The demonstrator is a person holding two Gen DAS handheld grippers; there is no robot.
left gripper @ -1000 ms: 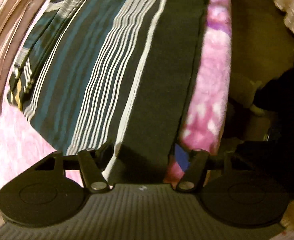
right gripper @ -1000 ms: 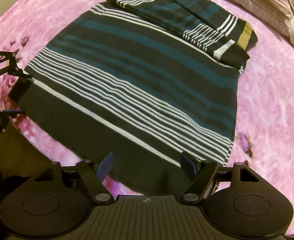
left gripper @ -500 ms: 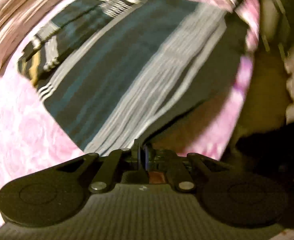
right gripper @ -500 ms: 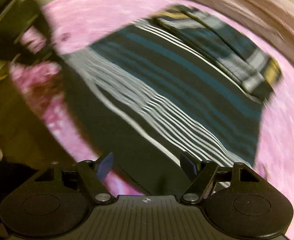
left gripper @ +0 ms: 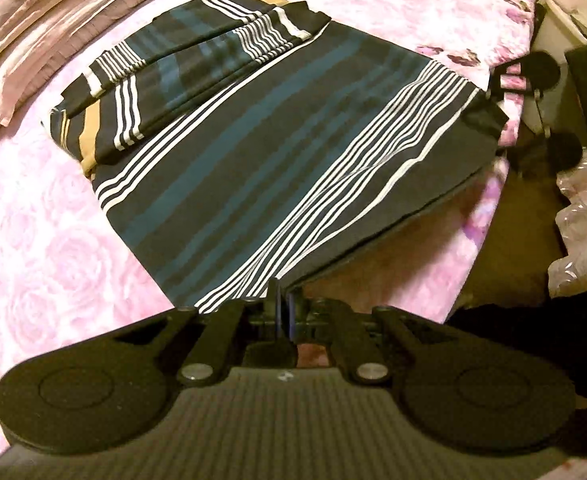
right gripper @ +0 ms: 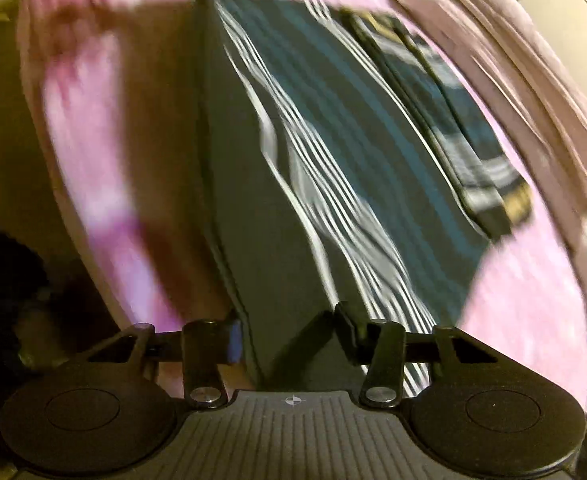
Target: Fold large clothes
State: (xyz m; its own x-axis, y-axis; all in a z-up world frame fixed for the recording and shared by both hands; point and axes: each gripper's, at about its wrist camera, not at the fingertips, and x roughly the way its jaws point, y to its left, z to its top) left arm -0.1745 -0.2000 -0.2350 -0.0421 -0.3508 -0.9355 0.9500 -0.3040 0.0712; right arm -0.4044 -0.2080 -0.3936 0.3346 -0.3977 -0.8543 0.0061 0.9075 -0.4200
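A large dark garment (left gripper: 277, 152) with teal and white stripes lies on the pink floral bedspread (left gripper: 53, 240). Its sleeves (left gripper: 153, 92) are folded in at the far end. My left gripper (left gripper: 283, 304) is shut on the near corner of the dark hem, which hangs lifted off the bed with a shadow beneath it. In the blurred right wrist view the same garment (right gripper: 333, 152) runs away from my right gripper (right gripper: 289, 336). Those fingers stand apart, with the hem's other corner lying between them.
Pink-beige pillows (left gripper: 33, 20) line the far side of the bed. The bed's edge (left gripper: 477, 240) drops to a brown floor on the right, where crumpled clear plastic bags (left gripper: 581, 232) sit. The right tool's black discs (left gripper: 545, 72) show beyond the hem's far corner.
My left gripper has shut on the hem corner and lifted it. The right gripper swung round to the other corner, and its fingers have narrowed around the cloth.
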